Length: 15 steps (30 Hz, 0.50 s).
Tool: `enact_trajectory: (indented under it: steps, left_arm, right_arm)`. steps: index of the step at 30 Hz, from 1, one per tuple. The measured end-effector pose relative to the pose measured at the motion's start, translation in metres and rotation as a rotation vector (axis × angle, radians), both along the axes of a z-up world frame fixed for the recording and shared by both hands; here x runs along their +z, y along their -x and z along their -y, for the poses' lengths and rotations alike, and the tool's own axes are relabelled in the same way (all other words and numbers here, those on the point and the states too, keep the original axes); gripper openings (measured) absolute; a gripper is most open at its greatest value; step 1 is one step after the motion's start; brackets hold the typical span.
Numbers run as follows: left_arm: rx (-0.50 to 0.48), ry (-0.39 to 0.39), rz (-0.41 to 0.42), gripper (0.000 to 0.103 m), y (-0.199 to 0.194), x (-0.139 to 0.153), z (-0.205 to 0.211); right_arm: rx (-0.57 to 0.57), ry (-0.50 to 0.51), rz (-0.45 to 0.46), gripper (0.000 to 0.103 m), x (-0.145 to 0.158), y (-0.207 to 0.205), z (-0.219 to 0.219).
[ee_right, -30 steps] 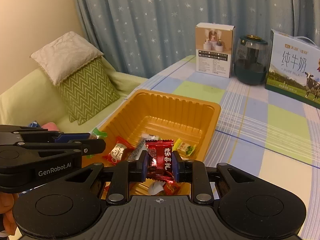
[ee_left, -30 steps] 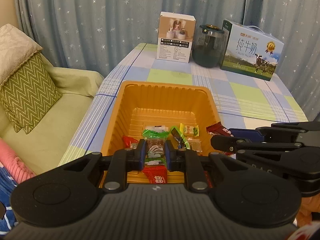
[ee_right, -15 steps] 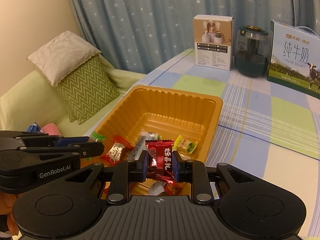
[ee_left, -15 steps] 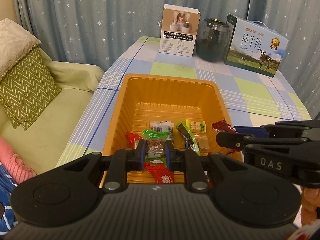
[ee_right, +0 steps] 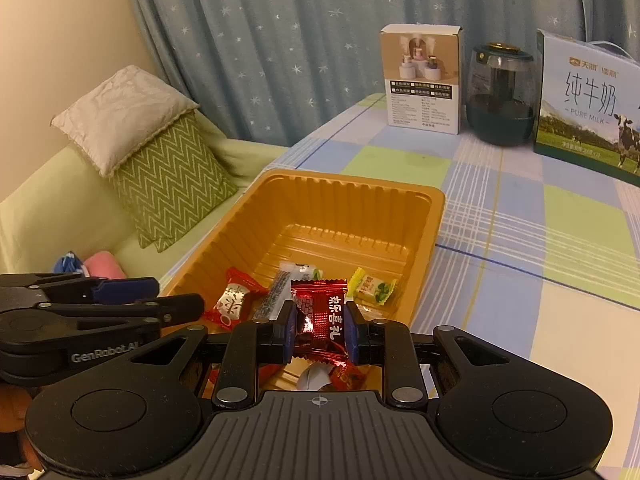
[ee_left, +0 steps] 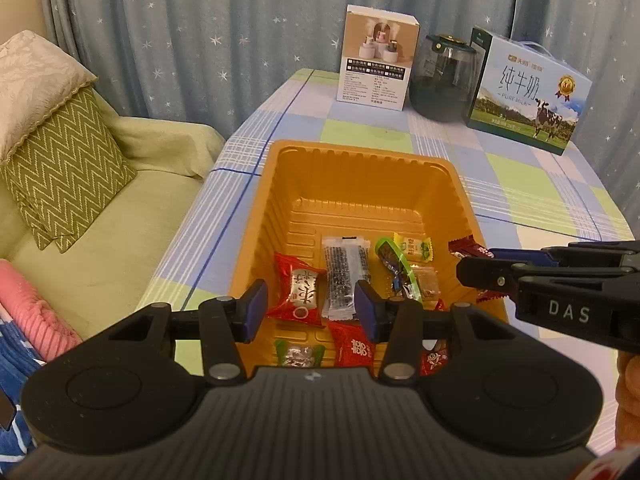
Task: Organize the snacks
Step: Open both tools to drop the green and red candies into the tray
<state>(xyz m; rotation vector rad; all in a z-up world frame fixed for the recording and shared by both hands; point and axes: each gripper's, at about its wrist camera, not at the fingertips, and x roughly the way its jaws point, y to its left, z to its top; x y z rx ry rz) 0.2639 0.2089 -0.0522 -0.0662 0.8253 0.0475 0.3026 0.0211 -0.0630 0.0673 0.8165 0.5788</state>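
Observation:
An orange plastic tray sits on the checked tablecloth and holds several wrapped snacks at its near end. My left gripper is open and empty above the tray's near end; a red candy and a clear sesame bar lie below it, and a green-ended candy lies at the tray's near edge. My right gripper is shut on a dark red foil candy just over the tray's near right corner. It also shows side-on in the left wrist view.
A white product box, a dark glass jar and a milk carton box stand at the table's far edge. A green sofa with cushions lies left of the table.
My left gripper has opened and let go of the green-ended candy, which now lies in the tray. Both grippers have risen a little. The right gripper still holds its red candy.

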Motion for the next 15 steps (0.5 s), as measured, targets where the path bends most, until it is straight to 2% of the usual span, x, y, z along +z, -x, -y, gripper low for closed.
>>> enact_trajectory:
  steps: [15]
  left_arm:
    - [0.003,-0.023,0.012,0.047,0.010,0.007,-0.005]
  right_arm:
    - [0.012,-0.016,-0.007,0.025,0.005,0.004,-0.013]
